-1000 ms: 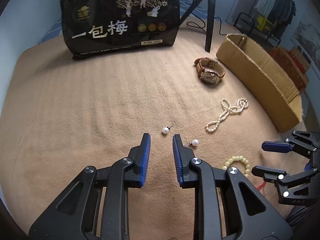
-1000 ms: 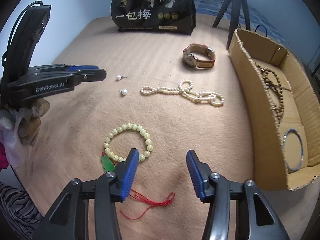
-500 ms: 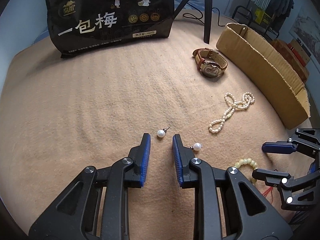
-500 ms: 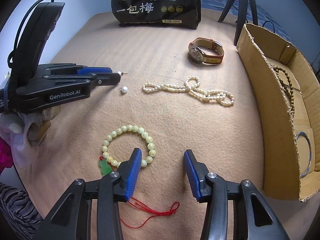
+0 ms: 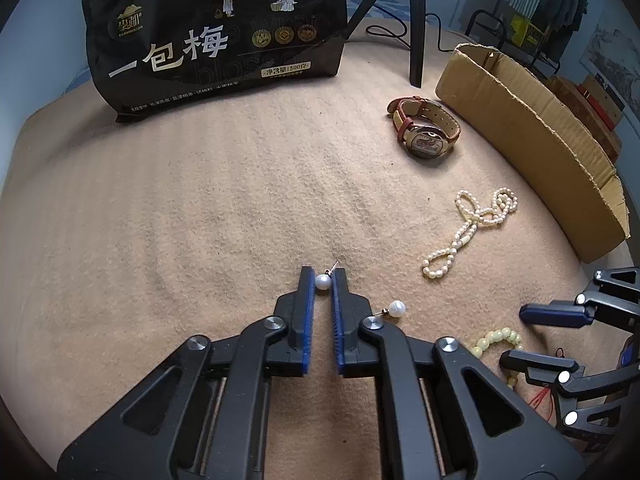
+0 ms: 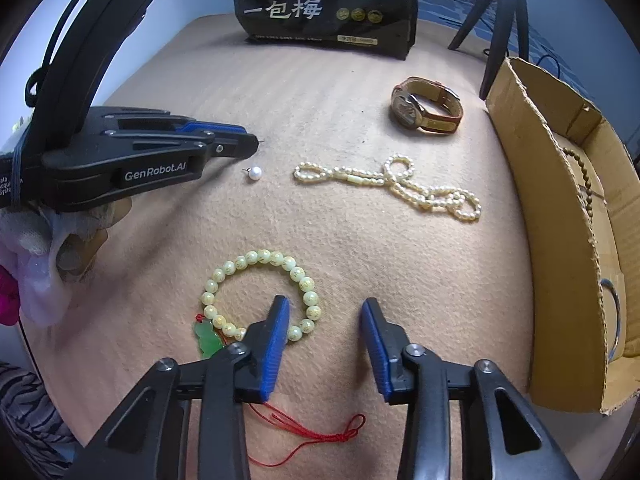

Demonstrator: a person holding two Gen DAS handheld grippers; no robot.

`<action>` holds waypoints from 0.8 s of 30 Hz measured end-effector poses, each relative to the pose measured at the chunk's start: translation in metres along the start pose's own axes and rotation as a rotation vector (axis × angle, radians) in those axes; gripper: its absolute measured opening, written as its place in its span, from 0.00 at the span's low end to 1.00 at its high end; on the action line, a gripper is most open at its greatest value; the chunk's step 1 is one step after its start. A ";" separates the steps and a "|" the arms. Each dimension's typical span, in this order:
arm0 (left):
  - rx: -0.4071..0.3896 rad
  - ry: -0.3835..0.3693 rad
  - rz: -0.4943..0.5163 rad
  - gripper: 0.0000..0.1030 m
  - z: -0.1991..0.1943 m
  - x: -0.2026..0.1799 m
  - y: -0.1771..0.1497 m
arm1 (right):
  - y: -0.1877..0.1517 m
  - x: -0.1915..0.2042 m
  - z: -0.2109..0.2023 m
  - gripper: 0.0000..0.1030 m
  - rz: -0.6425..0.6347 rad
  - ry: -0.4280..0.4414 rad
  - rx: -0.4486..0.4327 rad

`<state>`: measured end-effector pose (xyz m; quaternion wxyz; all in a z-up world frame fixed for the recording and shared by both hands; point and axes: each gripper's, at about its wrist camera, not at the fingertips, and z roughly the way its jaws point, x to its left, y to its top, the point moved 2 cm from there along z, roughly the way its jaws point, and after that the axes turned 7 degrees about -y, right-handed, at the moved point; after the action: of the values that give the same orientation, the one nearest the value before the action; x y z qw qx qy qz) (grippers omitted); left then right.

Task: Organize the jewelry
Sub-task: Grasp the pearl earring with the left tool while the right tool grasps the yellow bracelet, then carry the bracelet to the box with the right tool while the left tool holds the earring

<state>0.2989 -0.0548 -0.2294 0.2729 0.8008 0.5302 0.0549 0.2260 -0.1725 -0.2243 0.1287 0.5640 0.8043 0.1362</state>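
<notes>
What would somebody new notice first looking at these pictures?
Probably the left hand-held gripper, shut on a pearl earring in the middle of the tan blanket. Next, the right hand-held gripper, jaws closing astride the near edge of a bead bracelet. Behind them stands a big black bag with white lettering.

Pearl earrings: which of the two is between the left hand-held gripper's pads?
The pearl earring at the left hand-held gripper tips, pinched between its blue pads. The other earring lies free on the blanket beside the right-side finger.
</notes>
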 end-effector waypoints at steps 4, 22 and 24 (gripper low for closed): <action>-0.004 0.000 -0.007 0.06 0.000 0.000 0.000 | 0.001 0.003 -0.001 0.14 -0.012 0.022 -0.005; -0.051 0.028 -0.045 0.06 -0.022 0.010 0.000 | 0.003 0.001 -0.031 0.05 0.023 0.062 -0.087; -0.057 0.031 -0.050 0.06 -0.026 0.011 0.001 | 0.002 0.001 -0.040 0.05 0.022 0.061 -0.104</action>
<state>0.2949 -0.0355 -0.2094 0.2885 0.7783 0.5526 0.0755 0.2130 -0.1744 -0.1866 0.1318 0.5607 0.7935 0.1965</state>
